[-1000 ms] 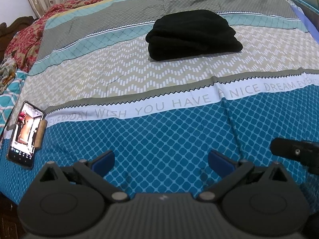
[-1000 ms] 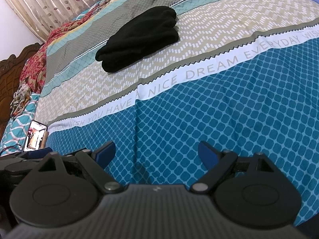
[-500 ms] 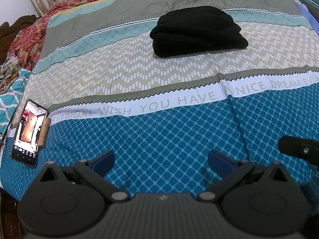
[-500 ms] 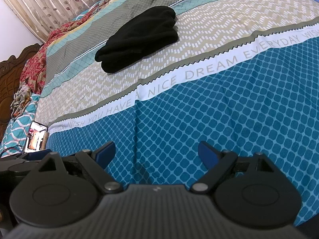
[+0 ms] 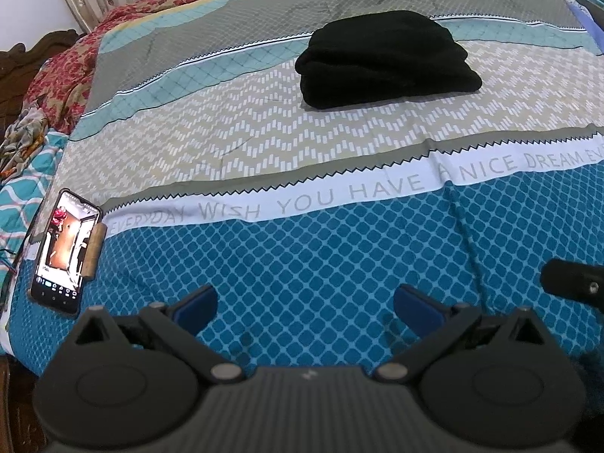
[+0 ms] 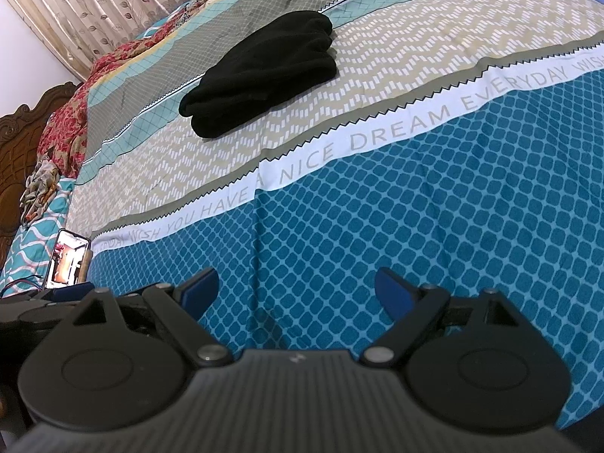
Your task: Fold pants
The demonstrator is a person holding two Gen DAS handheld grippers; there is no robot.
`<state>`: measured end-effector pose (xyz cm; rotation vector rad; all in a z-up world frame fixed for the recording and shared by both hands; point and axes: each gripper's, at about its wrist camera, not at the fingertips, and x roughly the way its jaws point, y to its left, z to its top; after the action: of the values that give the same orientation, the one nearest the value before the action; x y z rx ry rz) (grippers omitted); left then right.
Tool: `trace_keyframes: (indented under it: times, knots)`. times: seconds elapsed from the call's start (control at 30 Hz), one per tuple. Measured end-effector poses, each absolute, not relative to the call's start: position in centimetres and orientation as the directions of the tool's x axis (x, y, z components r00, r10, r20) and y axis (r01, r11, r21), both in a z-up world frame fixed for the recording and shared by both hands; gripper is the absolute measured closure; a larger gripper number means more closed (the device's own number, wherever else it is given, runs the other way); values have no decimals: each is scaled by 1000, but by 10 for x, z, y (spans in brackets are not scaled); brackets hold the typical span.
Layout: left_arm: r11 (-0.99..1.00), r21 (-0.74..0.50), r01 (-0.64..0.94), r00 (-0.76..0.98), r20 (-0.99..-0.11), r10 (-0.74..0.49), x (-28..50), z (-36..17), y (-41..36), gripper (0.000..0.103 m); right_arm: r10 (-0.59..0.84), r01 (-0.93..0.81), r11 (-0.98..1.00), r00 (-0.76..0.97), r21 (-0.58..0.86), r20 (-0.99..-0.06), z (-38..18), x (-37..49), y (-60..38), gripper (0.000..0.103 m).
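Black pants (image 5: 385, 58) lie folded into a thick compact bundle on the beige zigzag band of the bedspread, far ahead of both grippers. They also show in the right wrist view (image 6: 262, 73). My left gripper (image 5: 304, 305) is open and empty, low over the blue diamond part of the bedspread near the bed's front edge. My right gripper (image 6: 296, 292) is open and empty over the same blue area. Part of the right gripper shows at the right edge of the left wrist view (image 5: 573, 283).
A lit phone (image 5: 64, 251) lies at the bed's left front corner, also in the right wrist view (image 6: 68, 262). Red patterned bedding (image 5: 64, 79) and a wooden headboard (image 6: 22, 151) are at the left. Curtains (image 6: 113, 7) hang behind the bed.
Both grippers stay open and empty. The left wrist view has shifted slightly, so the pants and phone sit a little further right in frame. The right view barely changes.
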<state>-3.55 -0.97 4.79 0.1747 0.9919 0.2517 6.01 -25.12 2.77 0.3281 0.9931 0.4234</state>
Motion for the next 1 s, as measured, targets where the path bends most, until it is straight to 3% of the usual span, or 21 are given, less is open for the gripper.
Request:
trace_keyframes:
  times: [1.0]
  knots:
    - [948,286,-139,500,-807,316,-34,42,-9,0,497,-200,865,479,461,-724,29,58,-252,12]
